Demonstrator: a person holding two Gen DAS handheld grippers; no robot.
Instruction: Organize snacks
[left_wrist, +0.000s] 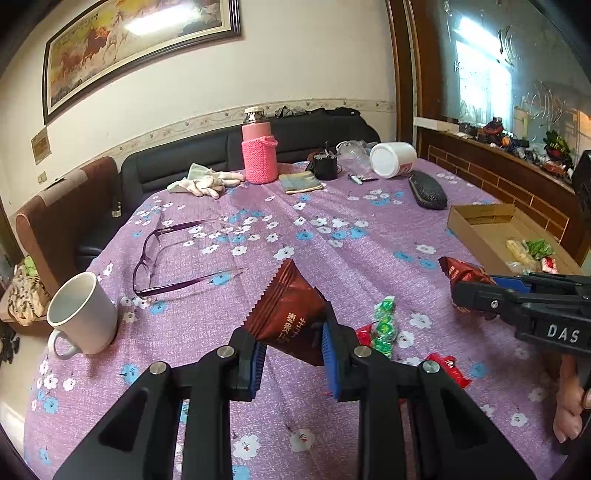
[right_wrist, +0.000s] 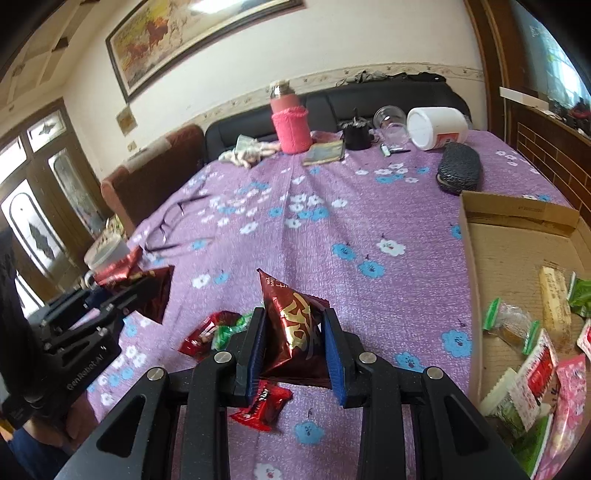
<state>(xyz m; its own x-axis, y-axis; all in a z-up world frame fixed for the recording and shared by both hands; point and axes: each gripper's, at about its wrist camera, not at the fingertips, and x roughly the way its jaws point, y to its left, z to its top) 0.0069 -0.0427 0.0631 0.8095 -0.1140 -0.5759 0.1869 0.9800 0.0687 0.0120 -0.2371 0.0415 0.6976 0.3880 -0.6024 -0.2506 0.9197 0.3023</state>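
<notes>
Living room, worktop (left_wrist: 332, 236) under a purple flowered cloth, black sofa behind. Clutter at the far edge: pink flask (left_wrist: 258, 155), white tub (left_wrist: 393, 159) on its side, glasses case (left_wrist: 427, 190). Spectacles (left_wrist: 177, 254) and white mug (left_wrist: 83, 314) on the left side.

Left tool (left_wrist: 293, 345) is pinching a dark brown snack packet (left_wrist: 284, 310), held clear of the cloth. Right tool (right_wrist: 295, 345) is pinching a maroon snack packet (right_wrist: 295, 325), also lifted.

Cardboard box (right_wrist: 476, 266) on the right side already holds several snacks. Loose on the cloth near the tools: small red packets (right_wrist: 264, 404) and a green sweet wrapper (left_wrist: 384, 325).

Step, as I read it: mid-transfer, both packets picked, not yet boxed.

Next: swing each tool right over the box rim, spread the pads, drop onto bare cardboard. Left one has further to travel, so stagger them to avoid a clash. Then back for the loose ones.
</notes>
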